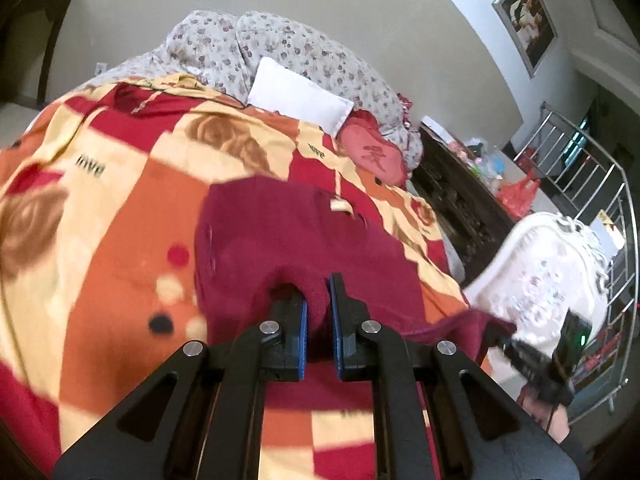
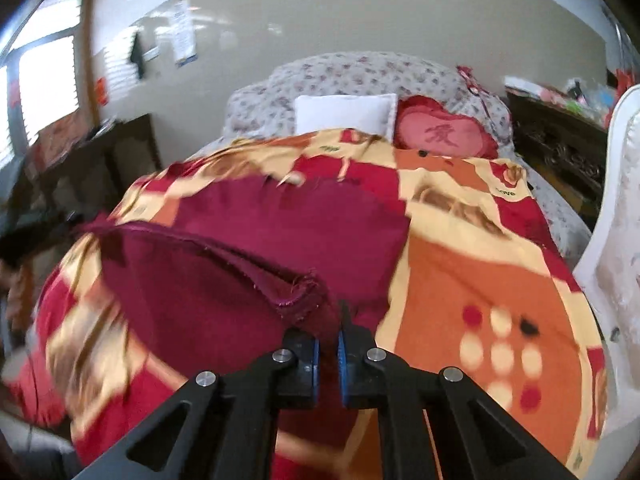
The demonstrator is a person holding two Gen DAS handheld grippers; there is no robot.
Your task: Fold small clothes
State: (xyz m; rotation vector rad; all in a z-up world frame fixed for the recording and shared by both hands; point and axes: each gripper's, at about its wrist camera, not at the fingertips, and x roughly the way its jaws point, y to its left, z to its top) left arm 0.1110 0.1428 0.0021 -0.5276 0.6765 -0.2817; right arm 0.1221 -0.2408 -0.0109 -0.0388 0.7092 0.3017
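A garment (image 1: 304, 232) lay spread on the blanket (image 1: 120, 208) that covered the bed. The left gripper (image 1: 318, 312) pinched the garment's near edge, and the right gripper (image 2: 329, 340) pinched a raised corner of it, to the right of the left one. Behind the blanket, at the head of the bed, a small pillow (image 2: 344, 114) leaned against a quilt (image 2: 360, 72), with a heart-shaped cushion (image 2: 440, 134) just to its right. A dresser (image 2: 560, 136) stood right of the bed, and a footboard (image 1: 532, 276) rose at its near right corner.
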